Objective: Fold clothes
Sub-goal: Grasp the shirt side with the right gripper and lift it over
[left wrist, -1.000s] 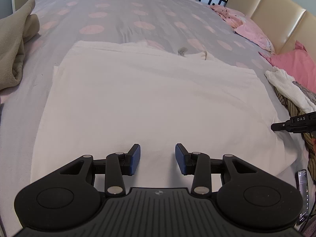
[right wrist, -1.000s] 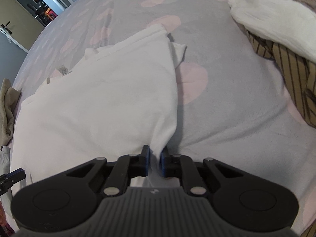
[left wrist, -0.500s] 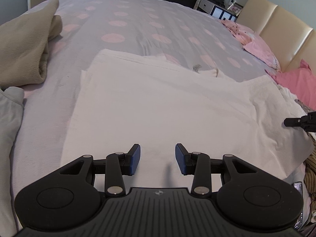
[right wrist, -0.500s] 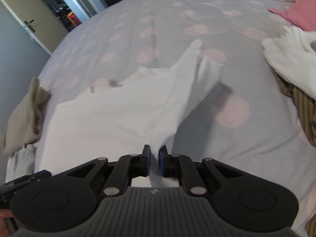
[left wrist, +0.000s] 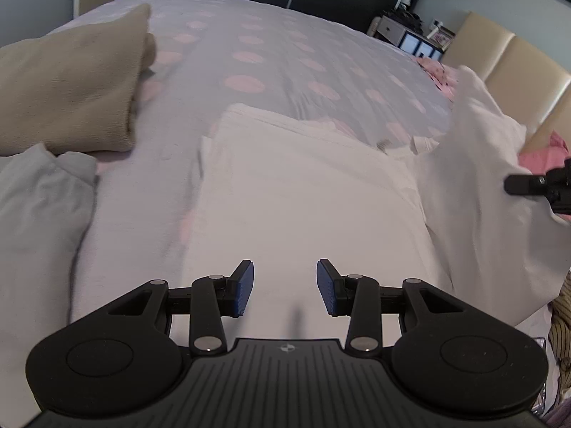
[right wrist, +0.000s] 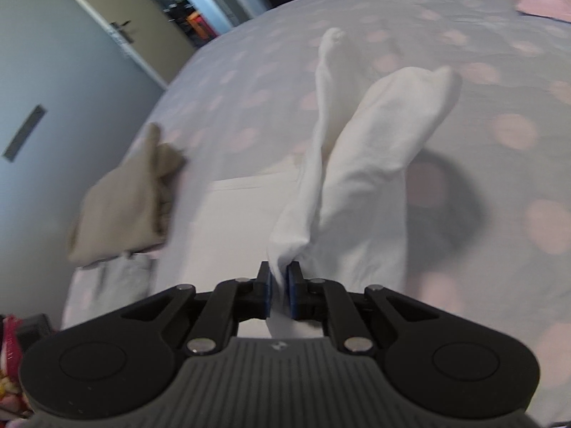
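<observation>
The white cotton garment (left wrist: 303,196) lies on the dotted grey bedspread (left wrist: 278,57), under the left gripper (left wrist: 284,287), whose jaws are wide apart and hold nothing. The right gripper (right wrist: 278,290) is closed on the garment's edge, and the lifted cloth rises in front of it.

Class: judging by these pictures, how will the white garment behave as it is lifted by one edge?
Probably floppy: the white garment droops in folds from the right gripper. Likely light, since one pinch raises it. The part still on the bed may drag along.
</observation>
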A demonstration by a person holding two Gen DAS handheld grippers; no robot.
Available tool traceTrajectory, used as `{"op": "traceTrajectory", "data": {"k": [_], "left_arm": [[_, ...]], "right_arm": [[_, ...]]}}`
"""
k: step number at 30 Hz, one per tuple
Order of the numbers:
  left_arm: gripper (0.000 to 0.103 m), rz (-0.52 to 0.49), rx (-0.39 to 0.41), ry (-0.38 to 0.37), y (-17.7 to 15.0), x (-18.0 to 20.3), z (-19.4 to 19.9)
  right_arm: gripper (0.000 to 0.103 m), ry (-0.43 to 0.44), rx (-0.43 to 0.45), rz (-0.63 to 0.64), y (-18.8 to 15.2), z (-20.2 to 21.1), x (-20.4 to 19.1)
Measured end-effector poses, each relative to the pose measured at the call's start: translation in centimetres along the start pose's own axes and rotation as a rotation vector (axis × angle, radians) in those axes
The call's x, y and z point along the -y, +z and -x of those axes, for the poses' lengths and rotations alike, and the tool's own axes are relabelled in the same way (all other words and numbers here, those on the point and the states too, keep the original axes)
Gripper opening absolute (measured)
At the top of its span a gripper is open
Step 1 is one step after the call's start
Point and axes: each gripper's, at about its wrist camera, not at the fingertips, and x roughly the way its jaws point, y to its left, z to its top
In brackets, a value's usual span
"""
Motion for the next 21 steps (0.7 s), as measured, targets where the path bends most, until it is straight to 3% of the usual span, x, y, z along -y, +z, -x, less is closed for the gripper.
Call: {"op": "traceTrajectory", "data": {"k": [10, 21], "left_arm": [[0.037, 0.068, 0.036, 0.038, 0.4, -4.2, 2.2], [0.037, 0.105, 0.014, 0.056, 0.2, -6.8, 1.7]], "right_arm": [[0.008, 0.114, -0.106, 0.054, -0.3, -9.5, -9.2], [0.013, 0.029, -0.257, 0.166, -4.2, -18.6, -11.1]]}}
